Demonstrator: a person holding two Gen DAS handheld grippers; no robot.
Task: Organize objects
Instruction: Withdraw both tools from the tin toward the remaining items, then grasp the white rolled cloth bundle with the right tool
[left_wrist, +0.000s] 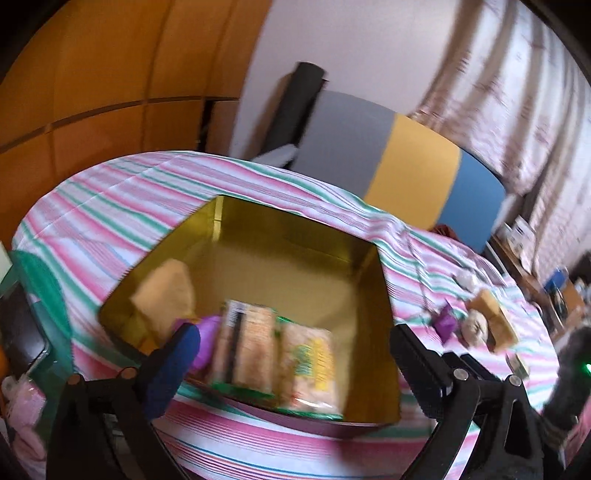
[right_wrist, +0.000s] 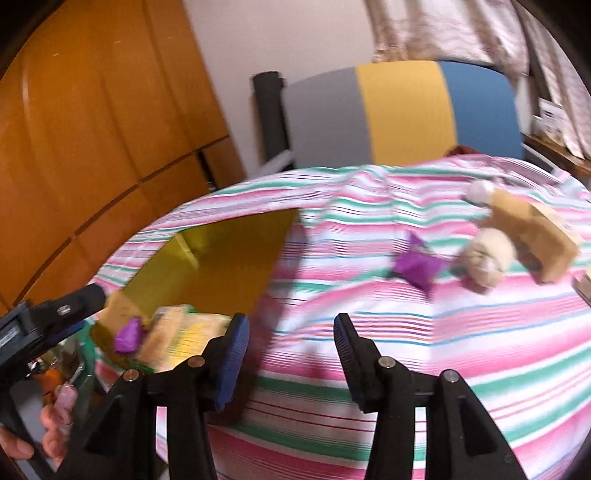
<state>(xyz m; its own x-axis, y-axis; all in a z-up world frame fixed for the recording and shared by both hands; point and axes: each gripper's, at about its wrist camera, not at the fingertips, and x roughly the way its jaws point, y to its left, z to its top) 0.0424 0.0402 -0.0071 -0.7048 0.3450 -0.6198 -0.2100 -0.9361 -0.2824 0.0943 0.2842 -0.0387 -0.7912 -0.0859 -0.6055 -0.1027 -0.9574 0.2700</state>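
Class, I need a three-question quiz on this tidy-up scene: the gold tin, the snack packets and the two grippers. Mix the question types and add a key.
1. True or false: the left gripper holds a snack packet.
2. Where does the loose purple wrapped sweet lie?
A. inside the gold tin
B. on the striped cloth, right of the tin
C. between the right gripper's pads
3. Fill in: the two large biscuit packets lie side by side inside the ____.

Key
1. False: its jaws stand wide open with nothing between them.
2. B
3. tin
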